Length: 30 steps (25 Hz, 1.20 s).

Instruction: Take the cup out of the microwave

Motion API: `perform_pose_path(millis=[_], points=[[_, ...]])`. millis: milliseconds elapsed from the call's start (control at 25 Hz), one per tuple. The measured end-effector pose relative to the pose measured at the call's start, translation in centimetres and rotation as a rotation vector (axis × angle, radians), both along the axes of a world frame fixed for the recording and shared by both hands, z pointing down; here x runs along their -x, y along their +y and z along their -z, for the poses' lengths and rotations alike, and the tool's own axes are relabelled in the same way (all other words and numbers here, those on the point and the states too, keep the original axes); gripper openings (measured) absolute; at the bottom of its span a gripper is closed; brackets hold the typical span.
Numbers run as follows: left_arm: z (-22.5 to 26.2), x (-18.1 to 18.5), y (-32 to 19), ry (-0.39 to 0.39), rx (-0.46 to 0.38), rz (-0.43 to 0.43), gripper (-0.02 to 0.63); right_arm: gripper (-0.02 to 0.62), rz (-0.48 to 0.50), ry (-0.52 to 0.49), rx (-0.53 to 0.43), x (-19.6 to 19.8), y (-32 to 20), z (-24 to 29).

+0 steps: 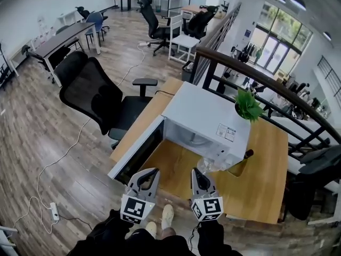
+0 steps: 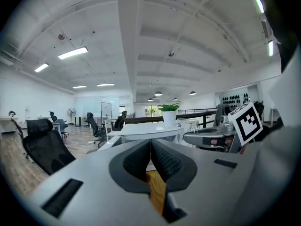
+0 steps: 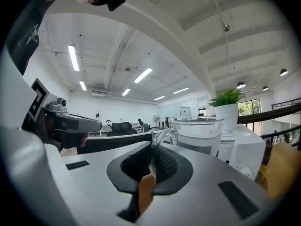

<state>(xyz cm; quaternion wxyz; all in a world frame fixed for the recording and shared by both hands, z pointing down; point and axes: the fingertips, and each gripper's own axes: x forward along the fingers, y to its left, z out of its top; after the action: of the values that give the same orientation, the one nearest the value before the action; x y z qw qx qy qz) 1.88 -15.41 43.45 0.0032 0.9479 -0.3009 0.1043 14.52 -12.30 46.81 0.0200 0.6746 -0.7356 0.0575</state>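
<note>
Table's (image 1: 266,164) front edge: right gripper (image 3: 151,166) clamps just the cup (image 3: 197,133) handle, left gripper (image 2: 150,161) closed empty; cup might swivel.

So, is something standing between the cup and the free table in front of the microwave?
Nothing visible does. The right tool holds the cup by its handle. The cup is already outside the microwave, and the open door stands off to the left.

The clear glass cup (image 3: 197,134) with a curved handle hangs upright outside the white box-shaped microwave (image 1: 205,119), just before its front right corner. The right claw (image 3: 151,163) pinches its handle. The microwave's door (image 1: 136,152) stands swung open along the wooden surface's (image 1: 261,169) left edge.
</note>
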Motion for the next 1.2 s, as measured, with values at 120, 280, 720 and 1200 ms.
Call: perform_pose_path(millis=[120, 280, 720, 1200], points=[[0.7, -0.2, 1.2, 0.009, -0.016, -0.034, 0.025, 0.018, -0.038, 0.006, -0.009, -0.2, 2.2, 0.9], [1.2, -0.6, 3.1, 0.020, -0.029, -0.082, 0.025, 0.018, -0.088, 0.021, -0.015, -0.4, 5.4, 1.6], [3.1, -1.4, 9.1, 0.051, -0.057, -0.213, 0.025, 0.018, -0.226, 0.031, -0.043, -0.1, 14.1, 3.8], [2.9, -0.7, 15.0, 0.057, -0.049, -0.296, 0.025, 0.018, -0.319, 0.043, -0.035, 1.3, 21.6, 3.6]])
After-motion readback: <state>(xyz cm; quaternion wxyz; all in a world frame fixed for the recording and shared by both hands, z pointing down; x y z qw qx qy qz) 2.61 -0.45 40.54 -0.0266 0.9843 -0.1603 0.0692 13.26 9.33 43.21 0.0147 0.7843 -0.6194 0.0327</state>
